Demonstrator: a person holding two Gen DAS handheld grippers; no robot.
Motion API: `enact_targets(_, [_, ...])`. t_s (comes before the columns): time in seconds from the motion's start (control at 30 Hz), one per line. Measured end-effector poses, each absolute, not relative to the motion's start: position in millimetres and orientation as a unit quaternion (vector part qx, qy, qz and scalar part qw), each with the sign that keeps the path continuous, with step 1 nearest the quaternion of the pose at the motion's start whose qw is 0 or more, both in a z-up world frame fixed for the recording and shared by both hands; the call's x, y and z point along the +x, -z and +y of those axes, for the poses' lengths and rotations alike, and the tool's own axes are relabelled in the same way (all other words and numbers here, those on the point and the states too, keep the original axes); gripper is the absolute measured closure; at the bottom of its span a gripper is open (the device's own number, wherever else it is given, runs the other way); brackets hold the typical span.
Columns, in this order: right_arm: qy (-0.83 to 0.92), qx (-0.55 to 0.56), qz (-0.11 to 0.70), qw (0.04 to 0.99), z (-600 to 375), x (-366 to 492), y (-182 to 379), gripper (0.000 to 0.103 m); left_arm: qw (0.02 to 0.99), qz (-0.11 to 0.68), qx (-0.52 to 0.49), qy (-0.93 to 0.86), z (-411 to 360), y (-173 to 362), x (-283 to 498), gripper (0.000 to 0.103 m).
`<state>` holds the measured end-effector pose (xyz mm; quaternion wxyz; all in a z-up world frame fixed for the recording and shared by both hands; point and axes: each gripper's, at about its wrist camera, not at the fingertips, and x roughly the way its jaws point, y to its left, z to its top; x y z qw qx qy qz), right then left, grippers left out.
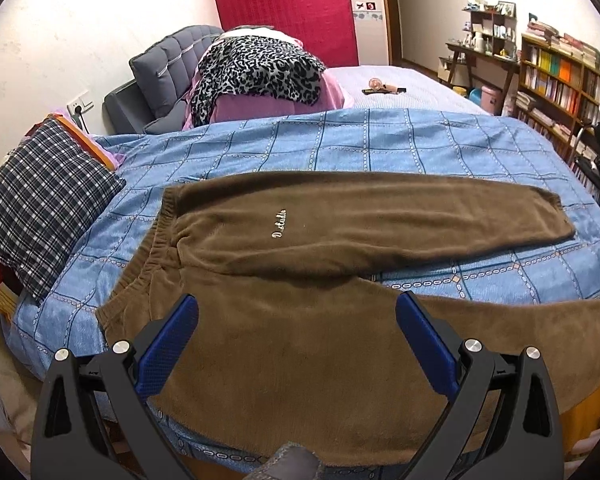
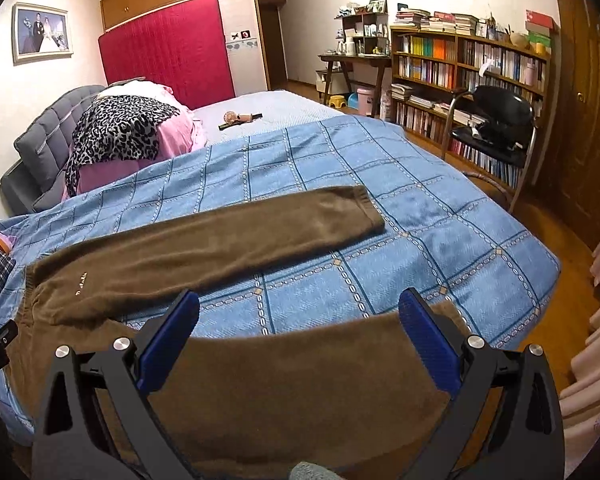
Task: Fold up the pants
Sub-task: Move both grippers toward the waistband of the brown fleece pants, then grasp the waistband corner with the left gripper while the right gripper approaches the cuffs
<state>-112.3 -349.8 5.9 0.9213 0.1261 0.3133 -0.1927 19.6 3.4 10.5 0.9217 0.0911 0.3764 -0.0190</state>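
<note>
Jaws of both grippers stood released, gripping nothing. Brown pants (image 1: 300,240) lay flat on the blue checked bedspread (image 1: 380,140), long axis crosswise to both grippers, legs splayed apart. Left gripper (image 1: 296,312) hovered over the near leg close to the waistband (image 1: 156,248); right gripper (image 2: 298,312) hovered over the same leg toward its cuff end. Judged: near leg lay directly ahead of both, ready for lifting onto the far leg (image 2: 228,232).

1. Brown pants (image 1: 300,264) are lying spread flat on the blue checked bedspread (image 1: 380,144), waistband toward the plaid pillow (image 1: 40,208).
2. Left claw (image 1: 296,312) is hovering over the near leg, blue pads (image 1: 168,344) gaping wide apart.
</note>
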Motion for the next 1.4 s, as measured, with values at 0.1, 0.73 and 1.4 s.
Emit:
enact_targets(0.1, [0.189, 0.13, 0.331, 0.915, -349.3, -105.0, -0.6, 0.003, 0.921, 0.378, 0.094, 0.019, 2.4, -8.5, 21.5, 0.005])
enact_targets(0.73, [0.2, 0.103, 0.373, 0.9, -356.5, -52.4, 20.3, 0.003, 0.912, 0.401, 0.077, -0.031, 28.2, 7.3, 87.1, 0.005])
enact_targets(1.4, [0.173, 0.129, 0.418, 0.882, -357.7, 28.9, 54.9, 0.003, 0.863, 0.489, -0.018, -0.124, 114.9, 54.0, 245.2, 0.005])
